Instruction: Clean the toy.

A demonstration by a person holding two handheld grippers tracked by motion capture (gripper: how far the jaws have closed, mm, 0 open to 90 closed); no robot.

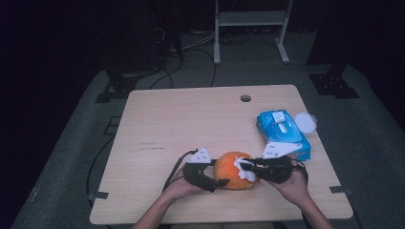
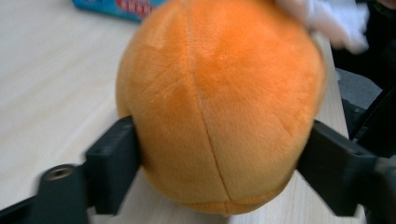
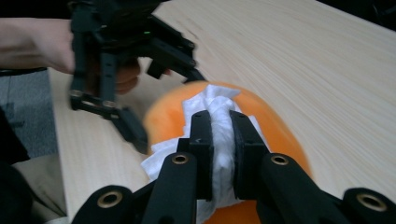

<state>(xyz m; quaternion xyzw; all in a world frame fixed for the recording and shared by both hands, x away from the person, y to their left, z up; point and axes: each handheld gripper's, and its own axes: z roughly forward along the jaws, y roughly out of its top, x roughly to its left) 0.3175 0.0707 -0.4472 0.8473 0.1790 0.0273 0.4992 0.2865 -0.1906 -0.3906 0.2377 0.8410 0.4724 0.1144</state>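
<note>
Between the two grippers, near the table's [image 1: 157, 129] front edge, sits an orange plush ball [image 1: 232, 171]. Left gripper [image 2: 219, 158] pinches it: one black jaw presses each flank of the ball, seam facing the camera. Right gripper [image 3: 220, 144] comes at the ball from the opposite side, jaws pressed onto a crumpled white wipe [image 3: 219, 126], which lies against the ball's upper surface. Beyond the right gripper, farther from the person, lies a blue wipes pack [image 1: 282, 133], with a round white lid [image 1: 305, 122] just beside it. Both hands rest low on the table.
</note>
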